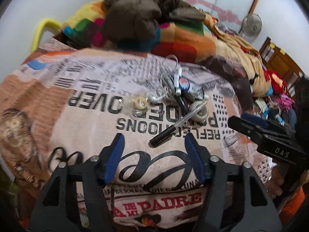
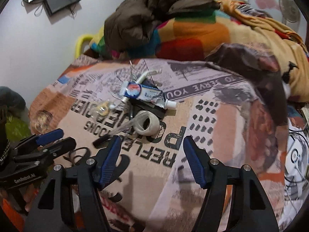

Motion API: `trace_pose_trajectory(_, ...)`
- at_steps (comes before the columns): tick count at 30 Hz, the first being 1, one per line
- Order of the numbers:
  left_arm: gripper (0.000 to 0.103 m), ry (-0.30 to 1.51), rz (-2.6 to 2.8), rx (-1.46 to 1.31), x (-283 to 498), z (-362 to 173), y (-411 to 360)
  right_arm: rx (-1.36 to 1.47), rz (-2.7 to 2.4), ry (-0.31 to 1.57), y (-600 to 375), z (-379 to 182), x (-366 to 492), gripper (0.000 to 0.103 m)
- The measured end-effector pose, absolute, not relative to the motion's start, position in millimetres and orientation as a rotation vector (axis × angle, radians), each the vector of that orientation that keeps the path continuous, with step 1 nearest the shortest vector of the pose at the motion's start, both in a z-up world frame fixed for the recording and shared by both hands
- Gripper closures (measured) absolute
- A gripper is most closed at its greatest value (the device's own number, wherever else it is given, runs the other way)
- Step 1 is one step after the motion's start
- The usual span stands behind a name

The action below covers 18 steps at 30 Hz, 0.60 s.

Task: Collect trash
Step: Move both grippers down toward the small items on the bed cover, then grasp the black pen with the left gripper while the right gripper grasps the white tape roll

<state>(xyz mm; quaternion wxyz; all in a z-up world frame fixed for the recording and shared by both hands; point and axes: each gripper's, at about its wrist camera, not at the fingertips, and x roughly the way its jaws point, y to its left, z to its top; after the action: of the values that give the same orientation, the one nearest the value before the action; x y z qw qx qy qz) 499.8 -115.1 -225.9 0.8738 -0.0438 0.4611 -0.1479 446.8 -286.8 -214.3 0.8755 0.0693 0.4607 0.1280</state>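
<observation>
Newsprint-patterned bedspread (image 2: 212, 135) covers the bed; the trash pile lies at its middle: toothpaste tube (image 2: 146, 94), tape roll (image 2: 148, 125), pen (image 1: 173, 127). Left gripper (image 1: 152, 148) and right gripper (image 2: 150, 150) hover released, holding nothing. I judge this the approach; next, a descent onto one piece. Free cloth surrounds the pile.

Your left gripper (image 1: 152, 145) fills the lower centre of its own view, blue-padded fingers (image 1: 115, 147) standing apart with nothing between them, angled downward. In the right wrist view it shows at the lower left, side-on. Your right gripper (image 2: 150, 147) sits at the lower centre of its own view, jaws likewise parted and empty, and appears at the right edge of the left view.
</observation>
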Motion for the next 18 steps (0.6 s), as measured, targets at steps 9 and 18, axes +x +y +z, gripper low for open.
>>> trace_pose_trajectory(9,0.067,1.043,-0.404,-0.03,534,-273,-139,0.037,0.366,1.015,-279,-236,475,0.05)
trace_pose_trajectory(18,0.073,1.008,-0.467,0.021,542,-278,-154,-0.053,0.389,1.017,-260,-248,489,0.065)
